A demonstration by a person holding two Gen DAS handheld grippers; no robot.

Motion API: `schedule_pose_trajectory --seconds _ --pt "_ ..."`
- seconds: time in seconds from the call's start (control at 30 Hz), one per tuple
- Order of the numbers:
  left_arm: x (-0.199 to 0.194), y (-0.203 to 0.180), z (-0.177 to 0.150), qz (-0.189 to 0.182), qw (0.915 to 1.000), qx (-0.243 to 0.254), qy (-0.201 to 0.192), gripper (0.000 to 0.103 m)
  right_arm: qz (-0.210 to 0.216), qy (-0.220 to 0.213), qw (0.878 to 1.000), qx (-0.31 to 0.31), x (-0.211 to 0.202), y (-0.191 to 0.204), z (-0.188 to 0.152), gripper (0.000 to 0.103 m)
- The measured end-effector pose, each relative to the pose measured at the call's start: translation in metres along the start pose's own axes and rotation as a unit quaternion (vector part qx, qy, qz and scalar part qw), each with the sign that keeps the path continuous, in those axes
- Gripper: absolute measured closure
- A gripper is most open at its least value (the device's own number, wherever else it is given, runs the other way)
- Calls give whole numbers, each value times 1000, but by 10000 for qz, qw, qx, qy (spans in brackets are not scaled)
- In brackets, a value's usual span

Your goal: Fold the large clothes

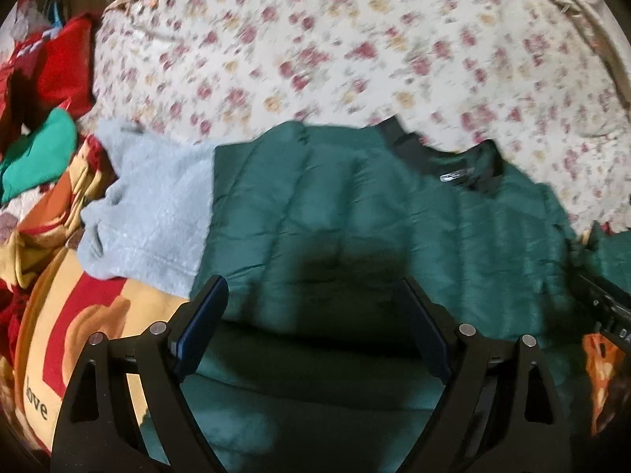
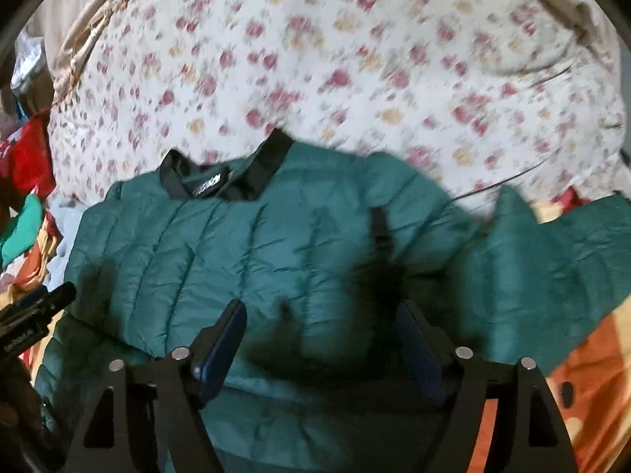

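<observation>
A dark green quilted puffer jacket (image 1: 355, 213) with a black collar (image 1: 410, 146) lies spread on the bed, collar toward the far side. It also shows in the right wrist view (image 2: 244, 244), with one sleeve (image 2: 552, 244) stretched out to the right. My left gripper (image 1: 311, 295) is open and empty just above the jacket's near left part. My right gripper (image 2: 321, 315) is open and empty above the jacket's near middle. The other gripper's tip shows at each view's edge (image 1: 603, 303) (image 2: 39, 307).
A flowered white bedsheet (image 1: 335, 47) covers the bed beyond the jacket. A light grey fleecy garment (image 1: 150, 205) lies left of the jacket. A pile of red, green and yellow clothes (image 1: 43, 118) sits at the far left. An orange patterned blanket (image 2: 583, 374) lies under the sleeve.
</observation>
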State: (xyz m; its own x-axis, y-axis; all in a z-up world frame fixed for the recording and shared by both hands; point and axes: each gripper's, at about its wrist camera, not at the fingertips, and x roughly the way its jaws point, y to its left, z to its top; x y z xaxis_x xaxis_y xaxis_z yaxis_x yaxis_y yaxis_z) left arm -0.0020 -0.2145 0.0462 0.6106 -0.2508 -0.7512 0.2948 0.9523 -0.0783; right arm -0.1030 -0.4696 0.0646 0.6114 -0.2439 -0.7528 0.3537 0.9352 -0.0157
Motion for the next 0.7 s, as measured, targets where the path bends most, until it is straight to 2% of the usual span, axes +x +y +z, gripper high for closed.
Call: schedule_pose_trajectory --seconds 0.3,0.7 --pt "-12 -34 -4 -308 9994 143 109 16 -471 -101 9988 111 -32 -40 -5 27" --pt "-11 -44 -8 -376 9990 93 215 16 -961 -173 9946 343 -42 -95 -4 27"
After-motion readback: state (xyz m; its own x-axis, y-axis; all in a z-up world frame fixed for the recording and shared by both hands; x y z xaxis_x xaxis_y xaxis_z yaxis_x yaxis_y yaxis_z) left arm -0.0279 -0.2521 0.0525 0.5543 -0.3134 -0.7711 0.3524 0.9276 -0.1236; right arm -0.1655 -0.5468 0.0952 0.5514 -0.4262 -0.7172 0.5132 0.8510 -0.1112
